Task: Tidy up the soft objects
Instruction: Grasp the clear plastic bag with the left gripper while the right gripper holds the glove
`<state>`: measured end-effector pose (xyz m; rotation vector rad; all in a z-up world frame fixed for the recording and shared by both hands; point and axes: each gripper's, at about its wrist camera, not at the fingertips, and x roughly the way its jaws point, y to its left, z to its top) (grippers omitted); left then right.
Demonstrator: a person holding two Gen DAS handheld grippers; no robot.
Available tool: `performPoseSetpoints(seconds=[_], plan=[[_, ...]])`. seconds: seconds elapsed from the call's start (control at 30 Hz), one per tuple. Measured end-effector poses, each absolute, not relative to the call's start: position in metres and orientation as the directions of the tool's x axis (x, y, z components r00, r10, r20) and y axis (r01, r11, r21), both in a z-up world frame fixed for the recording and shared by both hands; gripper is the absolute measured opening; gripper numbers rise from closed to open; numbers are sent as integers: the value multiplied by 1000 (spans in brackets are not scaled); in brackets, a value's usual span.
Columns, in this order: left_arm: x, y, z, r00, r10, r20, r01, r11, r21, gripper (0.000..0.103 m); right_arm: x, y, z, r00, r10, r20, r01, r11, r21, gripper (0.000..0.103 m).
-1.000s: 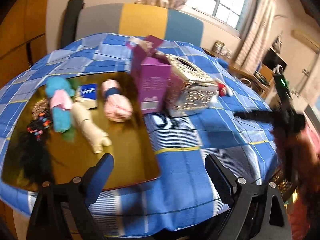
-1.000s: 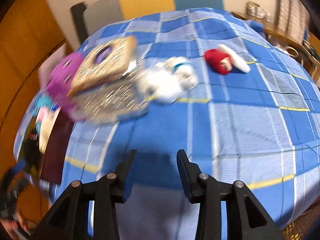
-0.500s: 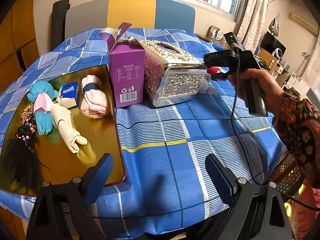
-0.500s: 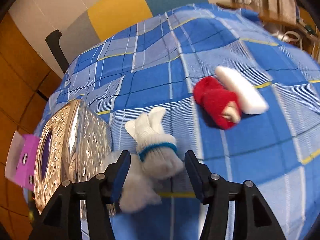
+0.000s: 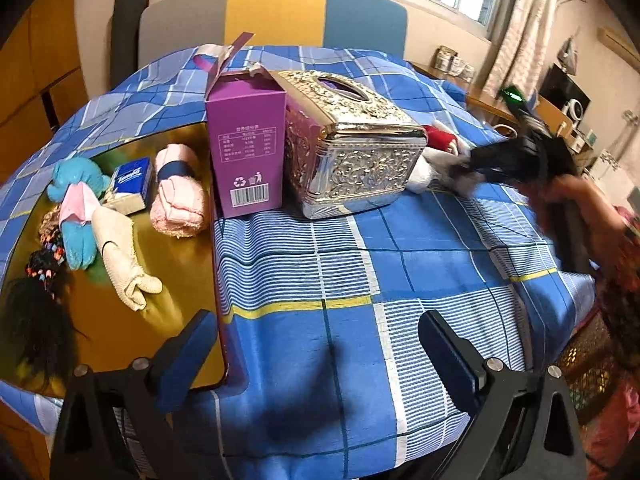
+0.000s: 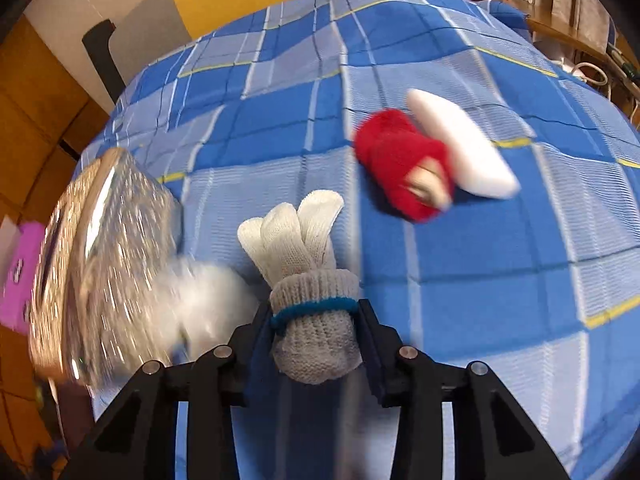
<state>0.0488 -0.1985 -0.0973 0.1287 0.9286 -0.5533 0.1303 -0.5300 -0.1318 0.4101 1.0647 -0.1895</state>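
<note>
Between the right gripper's (image 6: pixel 316 332) fingers sits the rolled white glove (image 6: pixel 310 280), pinched at its cuff just right of the silver tissue box (image 5: pixel 352 148), likely bound for the gold tray (image 5: pixel 120 312). Left gripper (image 5: pixel 316 356) hovers spread, empty, near the tabletop's (image 5: pixel 400 260) edge.

right tool (image 6: pixel 316 332): jaws closed in on both sides of the rolled glove, touching its cuff
rolled glove (image 6: pixel 308 280): white knit, blue band round the cuff, fingertips pointing away from the camera
red sock roll (image 6: pixel 400 168): on the cloth beyond the glove, to its right, apart from it
white oblong piece (image 6: pixel 464 148): touching the red roll on its far right side
fluffy white item (image 6: pixel 200 292): blurred, between glove and tissue box
silver tissue box (image 6: pixel 100 272): left, blurred
purple box (image 6: pixel 20 272): left edge, behind the tissue box
tabletop (image 6: pixel 500 300): blue plaid cloth
</note>
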Motion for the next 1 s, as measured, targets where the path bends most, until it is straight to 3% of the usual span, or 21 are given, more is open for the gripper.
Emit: performPoseSetpoints(seconds=[0.13, 0.3, 0.47, 0.6, 0.77, 1.0], plan=[[36, -200, -95, 490, -379, -785, 490, 865, -111, 101, 92, -548, -122, 486, -35, -873, 367, 915, 167, 40], [4, -216, -72, 557, -420, -717, 573, 819, -35, 102, 66, -578, -119, 551, -37, -834, 430, 869, 246, 40], [-4, -282, -60, 477, -519, -709, 738, 674, 3, 102, 66, -584, -110, 601, -10, -799, 425, 851, 309, 40], [12, -351, -58, 458, -521, -720, 811, 577, 98, 102, 64, -584, -105, 616, -16, -788, 429, 846, 318, 40], [40, -428, -58, 508, -433, -745, 842, 435, 321, 102, 54, -598, -102, 641, -28, -767, 465, 809, 358, 40], [120, -486, -80, 361, -254, -897, 895, 363, 258, 101, 43, -626, -108, 653, -30, -756, 546, 711, 443, 40]])
